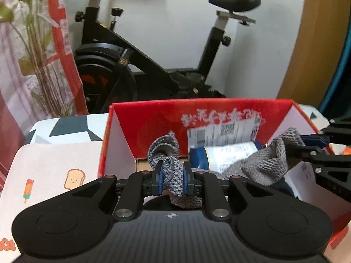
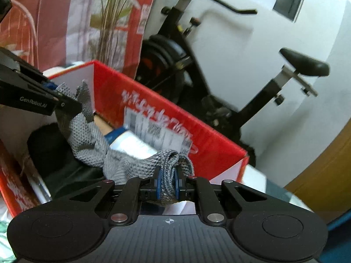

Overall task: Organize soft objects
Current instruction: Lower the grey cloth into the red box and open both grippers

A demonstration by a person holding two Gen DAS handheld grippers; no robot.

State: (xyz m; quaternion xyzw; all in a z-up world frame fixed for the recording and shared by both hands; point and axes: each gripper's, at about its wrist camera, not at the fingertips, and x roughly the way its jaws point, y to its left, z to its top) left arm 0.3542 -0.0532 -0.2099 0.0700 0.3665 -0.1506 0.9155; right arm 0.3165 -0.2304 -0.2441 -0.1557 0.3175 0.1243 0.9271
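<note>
A grey knitted cloth (image 1: 261, 162) hangs stretched between my two grippers, over an open red cardboard box (image 1: 153, 118). My left gripper (image 1: 172, 178) is shut on one bunched end of the cloth. My right gripper (image 2: 167, 184) is shut on the other end of the cloth (image 2: 92, 144). The right gripper also shows at the right edge of the left wrist view (image 1: 316, 146). The left gripper shows at the left of the right wrist view (image 2: 65, 103). The box (image 2: 153, 109) holds a blue-and-white cylinder (image 1: 228, 154), a printed label sheet (image 2: 153, 131) and something dark (image 2: 50, 149).
A black exercise bike (image 1: 140, 59) stands behind the box against a white wall. A plant (image 1: 37, 50) and a red-and-white bag (image 1: 63, 43) are at the left. A patterned cloth with toast and ice-lolly prints (image 1: 54, 171) lies left of the box. A wooden panel (image 1: 318, 43) is at the right.
</note>
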